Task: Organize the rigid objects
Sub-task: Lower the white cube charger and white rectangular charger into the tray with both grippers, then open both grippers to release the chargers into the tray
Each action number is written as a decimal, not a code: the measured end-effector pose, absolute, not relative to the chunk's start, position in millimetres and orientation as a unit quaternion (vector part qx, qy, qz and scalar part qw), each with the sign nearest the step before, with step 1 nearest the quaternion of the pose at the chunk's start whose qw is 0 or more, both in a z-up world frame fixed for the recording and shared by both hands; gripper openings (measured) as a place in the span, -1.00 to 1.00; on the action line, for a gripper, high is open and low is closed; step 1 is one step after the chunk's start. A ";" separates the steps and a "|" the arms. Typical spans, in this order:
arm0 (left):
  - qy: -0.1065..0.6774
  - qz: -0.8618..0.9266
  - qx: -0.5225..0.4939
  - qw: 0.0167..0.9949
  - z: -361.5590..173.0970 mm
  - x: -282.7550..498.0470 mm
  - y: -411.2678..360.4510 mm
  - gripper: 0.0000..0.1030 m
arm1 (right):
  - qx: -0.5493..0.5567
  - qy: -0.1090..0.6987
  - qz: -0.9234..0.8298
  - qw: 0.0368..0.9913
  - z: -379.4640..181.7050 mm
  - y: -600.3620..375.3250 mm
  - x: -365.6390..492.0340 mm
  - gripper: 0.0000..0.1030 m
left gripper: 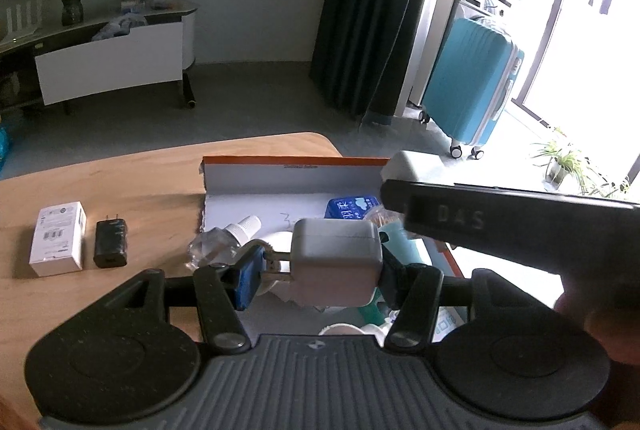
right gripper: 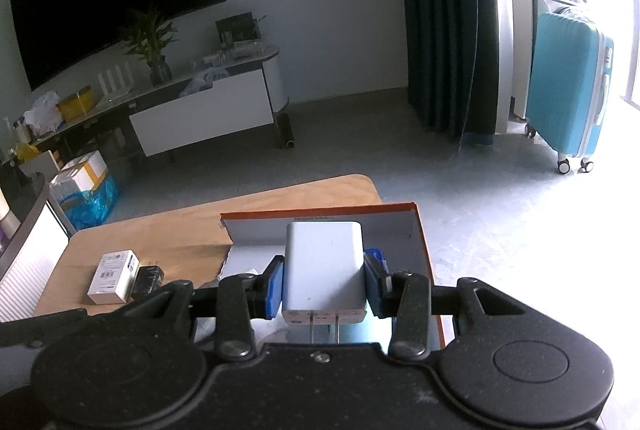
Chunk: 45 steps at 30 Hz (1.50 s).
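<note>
- Chargers, white plastic cubes: two, one [left gripper: 336, 262] clamped in left gripper [left gripper: 316, 270], one [right gripper: 324, 270] in right gripper [right gripper: 324, 286].
- Black plug adapter [left gripper: 111, 243]: one, beside one white carton [left gripper: 59, 238], nine o'clock of orange-rimmed box [left gripper: 296, 162].

Teal suitcase [right gripper: 570, 86] — dark curtain [right gripper: 444, 18]

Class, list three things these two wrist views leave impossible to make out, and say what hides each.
1. Box contents, left wrist view: hidden behind the left gripper, its white charger and the right gripper's body.
2. White carton label: print too small.
3. Black charger, right wrist view: partly hidden by the right gripper, which holds another white charger.
</note>
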<state>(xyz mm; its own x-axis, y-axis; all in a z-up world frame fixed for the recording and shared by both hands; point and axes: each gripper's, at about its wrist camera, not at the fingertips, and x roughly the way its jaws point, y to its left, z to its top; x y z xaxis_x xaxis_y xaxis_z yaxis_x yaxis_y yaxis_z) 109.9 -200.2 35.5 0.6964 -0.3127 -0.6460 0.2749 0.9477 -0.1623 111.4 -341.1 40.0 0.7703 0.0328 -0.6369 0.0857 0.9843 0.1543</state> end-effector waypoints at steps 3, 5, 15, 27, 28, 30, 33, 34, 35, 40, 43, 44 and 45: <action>0.358 -0.161 -0.025 0.919 33.4 112.6 -202.8 0.13 | 0.087 0.344 -0.013 0.935 36.9 -341.4 119.8 -0.04; 0.359 -0.162 -0.024 0.919 32.3 114.3 -204.3 0.13 | 0.085 0.347 -0.012 0.934 35.3 -340.4 123.7 -0.04; 0.367 -0.167 -0.024 0.915 27.9 122.8 -208.5 0.13 | 0.084 0.360 -0.012 0.929 25.8 -339.5 142.0 -0.03; 0.374 -0.174 -0.025 0.911 23.4 126.5 -211.4 0.13 | 0.108 0.300 -0.035 0.947 44.0 -361.3 117.1 0.13; 0.374 -0.176 -0.026 0.910 23.1 127.0 -212.3 0.13 | 0.108 0.295 -0.039 0.949 46.1 -362.9 112.5 0.13; 0.376 -0.182 -0.031 0.908 22.3 128.7 -215.3 0.13 | 0.109 0.286 -0.042 0.951 51.2 -365.7 103.3 0.13; 0.378 -0.200 -0.042 0.903 21.8 131.3 -220.4 0.16 | 0.106 0.279 -0.049 0.953 56.3 -368.0 93.5 0.13; 0.380 -0.201 -0.045 0.902 21.4 131.6 -220.7 0.20 | 0.102 0.279 -0.050 0.954 57.6 -367.9 90.4 0.13; 0.380 -0.197 -0.047 0.903 22.1 131.3 -220.6 0.38 | 0.100 0.278 -0.050 0.954 58.6 -365.7 88.0 0.14; 0.370 -0.183 -0.047 0.910 28.9 124.2 -212.4 0.59 | 0.106 0.278 -0.048 0.953 61.0 -361.7 80.6 0.18; 0.371 -0.163 -0.044 0.913 32.8 118.6 -201.6 0.84 | 0.098 0.281 -0.046 0.953 61.8 -352.8 76.5 0.43; 0.370 -0.155 -0.043 0.915 34.6 115.9 -197.1 0.86 | 0.096 0.281 -0.046 0.954 62.3 -349.4 75.2 0.46; 0.370 -0.150 -0.044 0.916 36.4 113.6 -192.9 0.90 | 0.096 0.280 -0.045 0.954 62.9 -346.8 73.7 0.51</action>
